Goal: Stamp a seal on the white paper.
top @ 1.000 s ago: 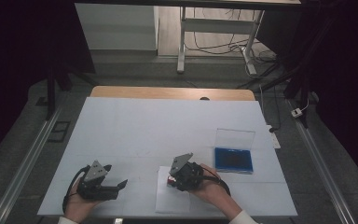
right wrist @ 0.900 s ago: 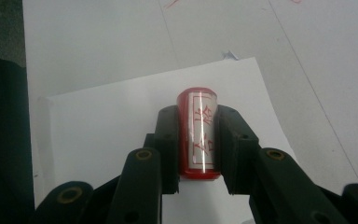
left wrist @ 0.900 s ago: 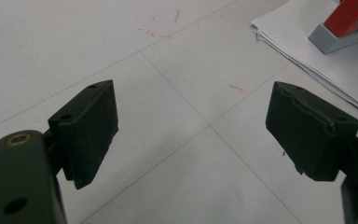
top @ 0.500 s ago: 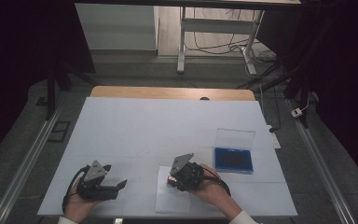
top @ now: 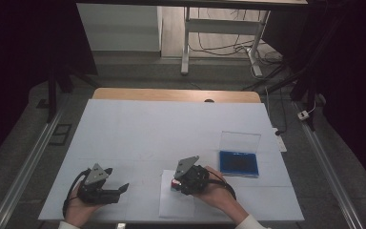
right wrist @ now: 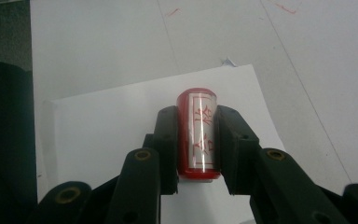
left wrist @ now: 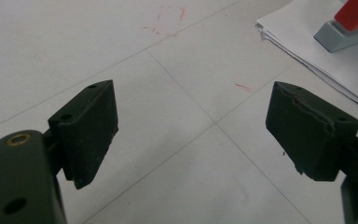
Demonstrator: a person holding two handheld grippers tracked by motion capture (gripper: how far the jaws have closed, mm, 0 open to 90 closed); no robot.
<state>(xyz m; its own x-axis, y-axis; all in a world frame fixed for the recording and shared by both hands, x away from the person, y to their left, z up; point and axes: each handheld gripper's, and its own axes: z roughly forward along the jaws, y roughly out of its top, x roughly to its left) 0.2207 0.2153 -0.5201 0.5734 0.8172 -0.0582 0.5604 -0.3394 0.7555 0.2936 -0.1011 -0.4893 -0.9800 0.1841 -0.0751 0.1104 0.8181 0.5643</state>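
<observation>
The right tool (right wrist: 196, 140) pinches a red stamp (right wrist: 197, 135) (white label with red characters) over the paper sheets (right wrist: 116, 126). The left tool (left wrist: 191, 135) rests spread above the bare counter (left wrist: 74, 42).

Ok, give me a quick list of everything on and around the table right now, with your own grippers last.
stamp: one, red with clear label, clamped in right gripper over the paper
paper sheets: small stack, white, near table edge
ink pad case: one, blue with clear lid open, right of paper
table: one, white top
left gripper: one, black, jaws open, nothing between, left of paper
right gripper: one, black, shut on stamp
</observation>
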